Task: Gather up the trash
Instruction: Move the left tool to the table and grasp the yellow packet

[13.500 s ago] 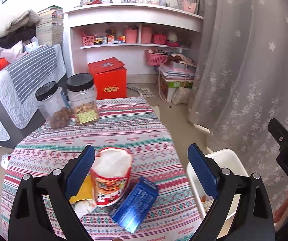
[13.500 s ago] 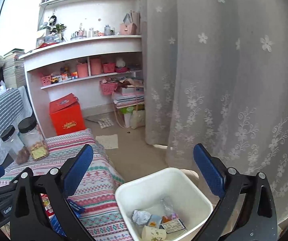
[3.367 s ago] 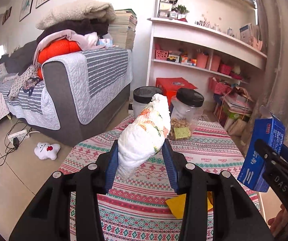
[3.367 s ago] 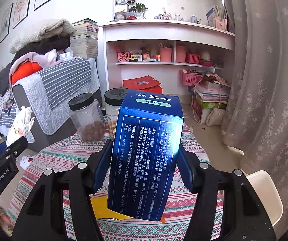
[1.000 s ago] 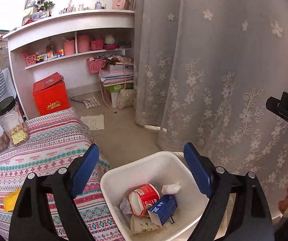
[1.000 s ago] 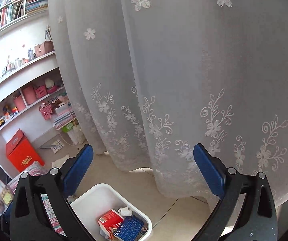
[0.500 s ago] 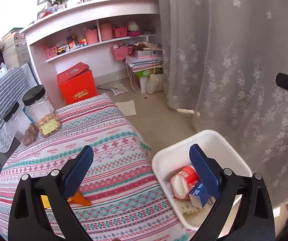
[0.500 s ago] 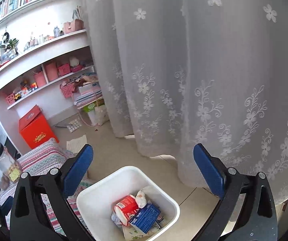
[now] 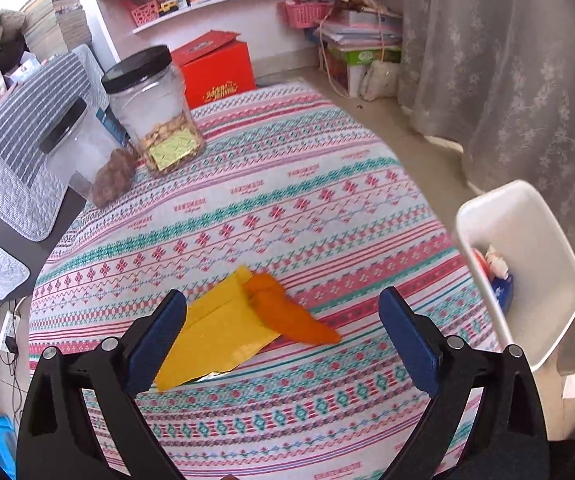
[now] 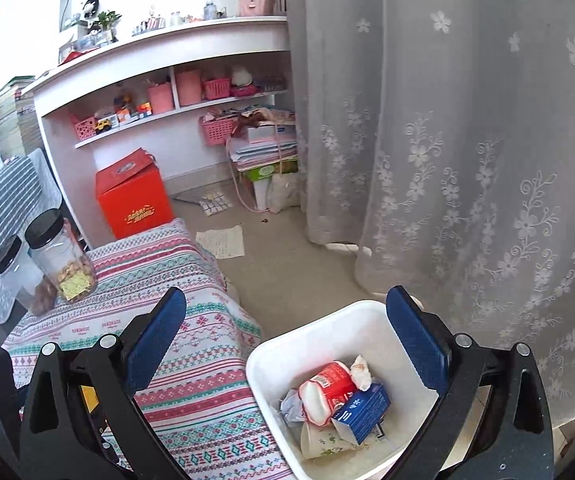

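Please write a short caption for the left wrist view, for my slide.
Open left gripper above yellow and orange wrappers on the patterned tablecloth, white bin at right.

patterned table point(image 9: 287, 208) carries two jars point(image 9: 155, 112), seemingly paper scraps point(image 9: 247, 320).

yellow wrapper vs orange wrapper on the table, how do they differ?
The flat yellow wrapper is larger, squarish and lies smooth; the crumpled orange wrapper is smaller, elongated and wrinkled, tapering to a point. The yellow wrapper sits nearer the left gripper's left finger, the orange wrapper more centrally between its open fingers, overlapping the yellow one's edge. Both lie on the striped patterned tablecloth, not yet in the white plastic bin.
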The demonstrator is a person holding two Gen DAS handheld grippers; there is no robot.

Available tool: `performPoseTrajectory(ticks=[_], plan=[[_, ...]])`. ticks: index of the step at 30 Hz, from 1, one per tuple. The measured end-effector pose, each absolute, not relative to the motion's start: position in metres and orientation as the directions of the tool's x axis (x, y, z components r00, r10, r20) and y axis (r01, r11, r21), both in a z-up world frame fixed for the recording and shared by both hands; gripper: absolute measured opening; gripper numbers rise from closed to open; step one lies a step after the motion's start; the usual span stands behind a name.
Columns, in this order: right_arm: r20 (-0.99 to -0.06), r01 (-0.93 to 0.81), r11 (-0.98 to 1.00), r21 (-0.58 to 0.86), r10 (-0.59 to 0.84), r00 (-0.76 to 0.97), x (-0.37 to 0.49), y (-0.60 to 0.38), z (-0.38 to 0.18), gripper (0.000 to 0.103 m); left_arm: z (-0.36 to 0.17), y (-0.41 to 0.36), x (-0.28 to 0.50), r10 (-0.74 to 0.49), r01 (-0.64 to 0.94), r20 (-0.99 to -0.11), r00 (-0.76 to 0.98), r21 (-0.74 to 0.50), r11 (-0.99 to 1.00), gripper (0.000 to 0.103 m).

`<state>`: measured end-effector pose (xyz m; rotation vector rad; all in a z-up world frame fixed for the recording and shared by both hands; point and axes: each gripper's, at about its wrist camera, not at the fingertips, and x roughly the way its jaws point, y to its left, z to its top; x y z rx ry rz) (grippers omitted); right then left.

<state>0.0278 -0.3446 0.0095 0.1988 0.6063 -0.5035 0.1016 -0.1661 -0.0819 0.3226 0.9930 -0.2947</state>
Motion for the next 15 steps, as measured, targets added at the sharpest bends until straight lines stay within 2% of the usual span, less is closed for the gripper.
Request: performPoseTrajectory(ticks=[5, 8, 15], plan=[[-0.612, 0.463, 0.886, 0.018, -0.357, 0.706, 0.043, -0.325, 0.004, 0.096, -0.105, -0.146, 0.121, -0.059, 0.481, -0.920, 0.386, 0.147, 0.864, 0.094], [-0.624, 0.436, 0.900, 0.011, -0.335, 0.706, 0.051, -0.314, 0.002, 0.096, -0.122, -0.139, 0.136, -0.059, 0.560, -0.965, 0.254, 0.097, 0.823, 0.094], [-0.648, 0.398, 0.917, -0.018, -0.314, 0.694, 0.066, -0.296, -0.006, 0.096, -0.158, -0.134, 0.159, 0.018, 0.682, -0.995, 0.100, 0.082, 0.727, 0.094]])
